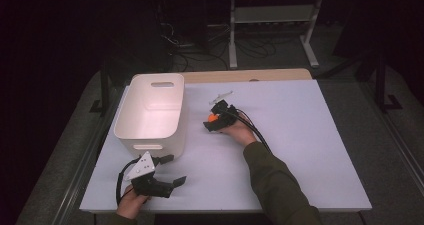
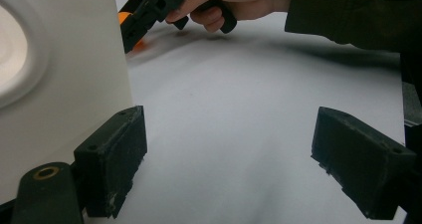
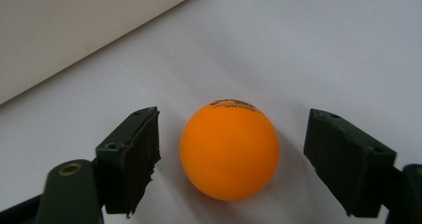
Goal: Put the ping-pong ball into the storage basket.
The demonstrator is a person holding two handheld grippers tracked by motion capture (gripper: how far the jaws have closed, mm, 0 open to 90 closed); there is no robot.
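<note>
An orange ball (image 3: pixel 230 150) with small black print lies on the white table sheet, between the two black jaws of my right gripper (image 3: pixel 232 159). A gap shows on each side of the ball, so the pads do not press on it. From above, the ball (image 1: pixel 212 118) peeks out at the tip of my right gripper (image 1: pixel 214 120), just right of the white bin (image 1: pixel 152 110). My left gripper (image 1: pixel 167 171) rests near the table's front edge with jaws wide apart and nothing between them; its own view puts this gripper (image 2: pixel 229 159) beside the bin wall (image 2: pixel 59 84).
The white bin stands open-topped at the table's left half, with handle cut-outs. A small pale object (image 1: pixel 221 96) lies behind my right hand. The white sheet (image 1: pixel 300 135) stretches bare to the right. A metal frame and cables (image 1: pixel 240 40) sit beyond the table's far edge.
</note>
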